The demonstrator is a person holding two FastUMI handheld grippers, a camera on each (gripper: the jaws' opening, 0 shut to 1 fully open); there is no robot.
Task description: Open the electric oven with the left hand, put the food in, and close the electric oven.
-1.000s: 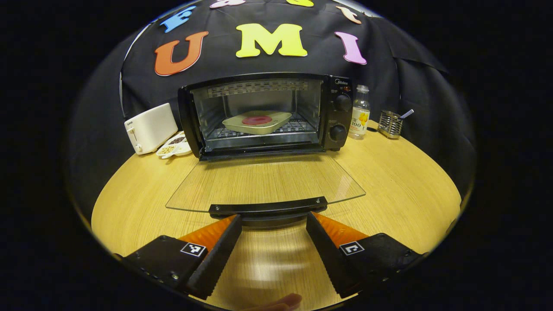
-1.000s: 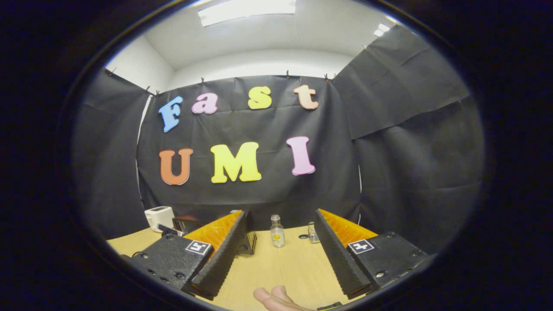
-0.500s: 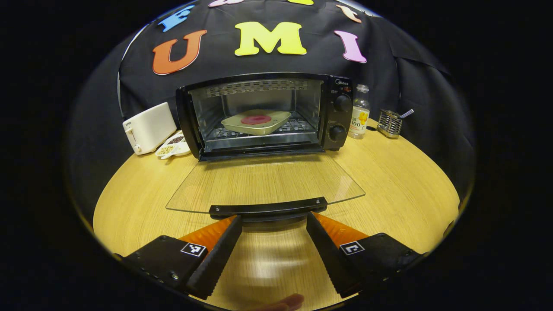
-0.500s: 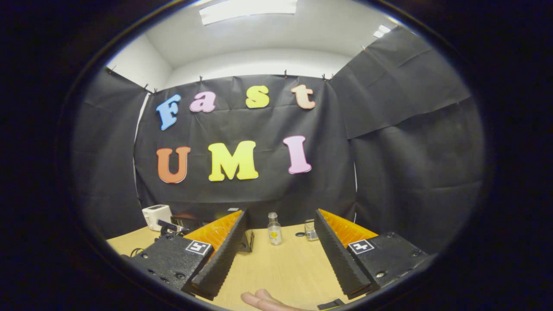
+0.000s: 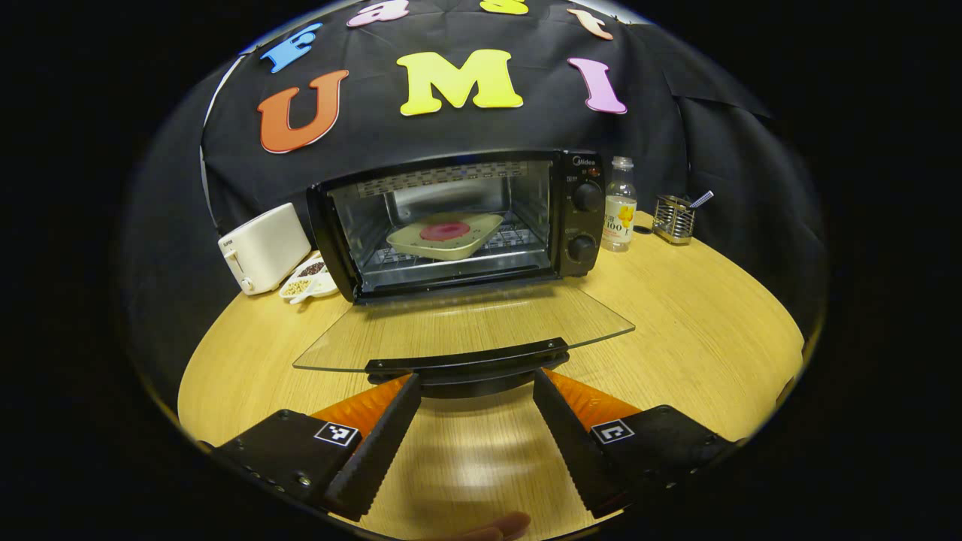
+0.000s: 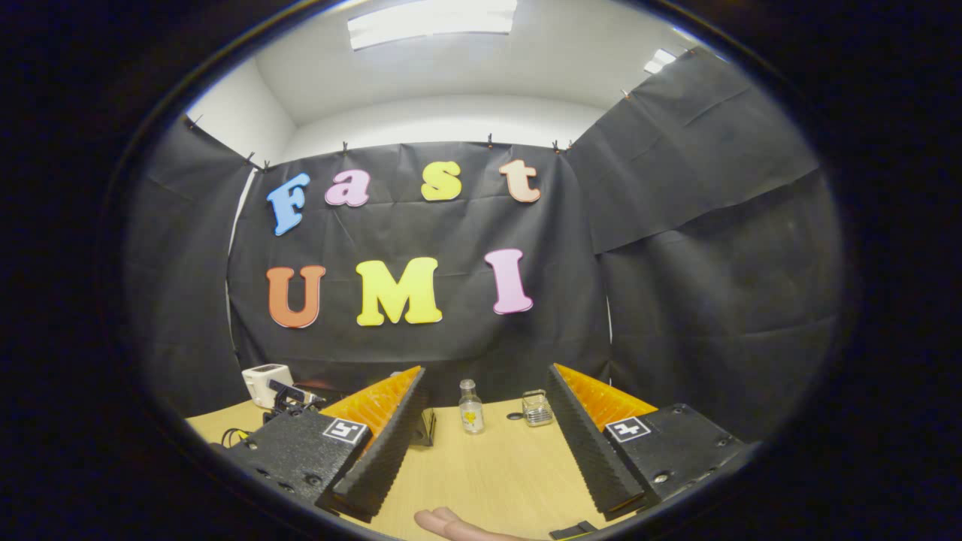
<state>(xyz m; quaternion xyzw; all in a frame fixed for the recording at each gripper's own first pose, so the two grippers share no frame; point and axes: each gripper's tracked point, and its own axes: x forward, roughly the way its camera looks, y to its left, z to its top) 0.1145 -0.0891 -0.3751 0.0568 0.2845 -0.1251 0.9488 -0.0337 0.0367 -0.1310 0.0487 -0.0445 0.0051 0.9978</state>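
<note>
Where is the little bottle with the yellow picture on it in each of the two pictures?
Left gripper view: the bottle stands right of the open oven, near the table's back edge.
Right gripper view: the bottle is low in the middle.
Shared landmark: the white toaster, far left in both.

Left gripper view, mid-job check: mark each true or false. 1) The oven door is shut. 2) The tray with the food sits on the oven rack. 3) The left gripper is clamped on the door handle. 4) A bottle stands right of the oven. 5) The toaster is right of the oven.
1) False: the glass door of the electric oven lies folded down, open.
2) True: the tray with the pink food rests on the rack.
3) False: the left gripper is open, its fingers just short of the door handle.
4) True: the bottle.
5) False: the white toaster stands on its left.
</note>
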